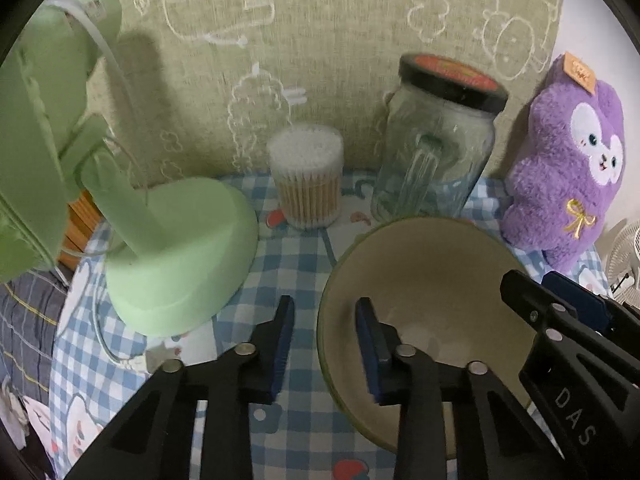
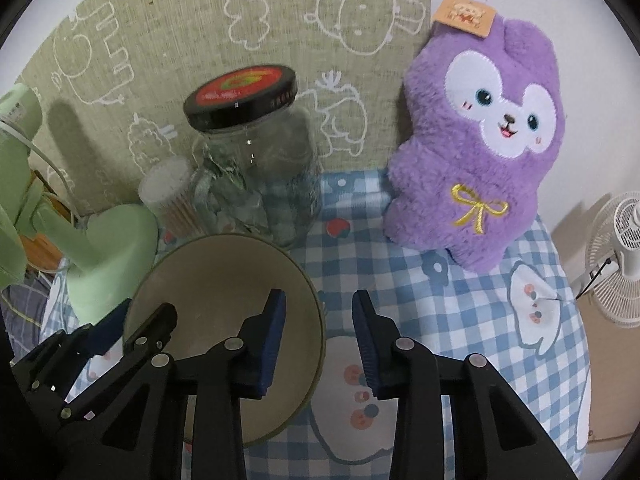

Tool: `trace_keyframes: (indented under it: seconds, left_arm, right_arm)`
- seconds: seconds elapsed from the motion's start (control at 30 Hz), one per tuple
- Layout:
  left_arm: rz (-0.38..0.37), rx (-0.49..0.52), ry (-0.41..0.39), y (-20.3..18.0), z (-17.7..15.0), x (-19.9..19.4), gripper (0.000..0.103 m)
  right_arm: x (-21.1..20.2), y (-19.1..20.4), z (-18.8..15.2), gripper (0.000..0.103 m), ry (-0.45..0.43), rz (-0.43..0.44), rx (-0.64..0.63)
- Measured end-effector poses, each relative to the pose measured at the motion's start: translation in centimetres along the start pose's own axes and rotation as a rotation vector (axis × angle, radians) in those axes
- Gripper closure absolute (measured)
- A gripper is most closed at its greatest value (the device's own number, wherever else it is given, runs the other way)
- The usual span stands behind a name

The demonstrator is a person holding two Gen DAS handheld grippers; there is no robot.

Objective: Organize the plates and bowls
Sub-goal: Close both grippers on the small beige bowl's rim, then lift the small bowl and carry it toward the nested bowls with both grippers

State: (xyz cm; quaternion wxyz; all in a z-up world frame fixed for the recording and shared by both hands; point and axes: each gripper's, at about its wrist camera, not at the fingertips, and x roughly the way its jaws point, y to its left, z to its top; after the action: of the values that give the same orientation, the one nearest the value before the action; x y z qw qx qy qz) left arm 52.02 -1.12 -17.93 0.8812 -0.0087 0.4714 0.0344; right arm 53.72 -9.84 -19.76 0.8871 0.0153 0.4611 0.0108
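A bowl (image 1: 432, 272), cream inside with a green rim, sits on the blue checked tablecloth (image 1: 280, 264). My left gripper (image 1: 324, 301) straddles its left rim, one finger outside and one inside. The pads stand clear of the rim, so it is open. In the right wrist view the same bowl (image 2: 224, 280) has my right gripper (image 2: 318, 293) straddling its right rim. Its left finger is inside, its right finger is over the cloth, and there is a gap on both sides, so it is open. Each gripper shows at the edge of the other's view.
Behind the bowl stand a glass jar with a black lid (image 1: 436, 152) and a tub of cotton swabs (image 1: 306, 176). A green appliance on a round base (image 1: 180, 256) is at the left, a purple plush toy (image 2: 472, 152) at the right. A white fan (image 2: 624, 264) stands beyond the table's right edge.
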Motion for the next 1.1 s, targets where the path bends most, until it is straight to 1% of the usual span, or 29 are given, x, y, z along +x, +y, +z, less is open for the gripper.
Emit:
trace_keyframes:
  seconds: [0.03,0.1,0.13,0.23,0.63,0.83,1.1]
  left_arm:
    - [-0.002,0.000,0.002,0.0,-0.1,0.1,0.079]
    - [-0.008,0.023,-0.009,-0.4,-0.2,0.0,0.087]
    - [-0.004,0.032,-0.011,-0.6,-0.3,-0.1,0.088]
    - [0.002,0.032,-0.016,-0.7,-0.2,-0.2,0.088]
    - [0.010,0.039,-0.005,-0.7,-0.5,-0.6,0.089]
    - [0.003,0.036,-0.010,-0.5,-1.2,-2.4,0.089]
    - [-0.009,0.038,-0.023,-0.3,-2.7,-5.7,0.089]
  right_arm:
    - [0.3,0.1,0.0,0.077,0.007,0.003,-0.005]
    - [0.5,0.3,0.0,0.081,0.007,-0.007,-0.019]
    - [0.6,0.3,0.0,0.084,0.004,-0.010,-0.023]
    - [0.6,0.2,0.0,0.087,0.004,0.002,-0.012]
    - [0.0,0.6,-0.3,0.088,0.003,-0.002,-0.032]
    - [-2.0,0.7,-0.9,0.088,-0.004,-0.013,-0.046]
    - [-5.6,0.8,-2.5,0.088,-0.025,-0.022,-0.052]
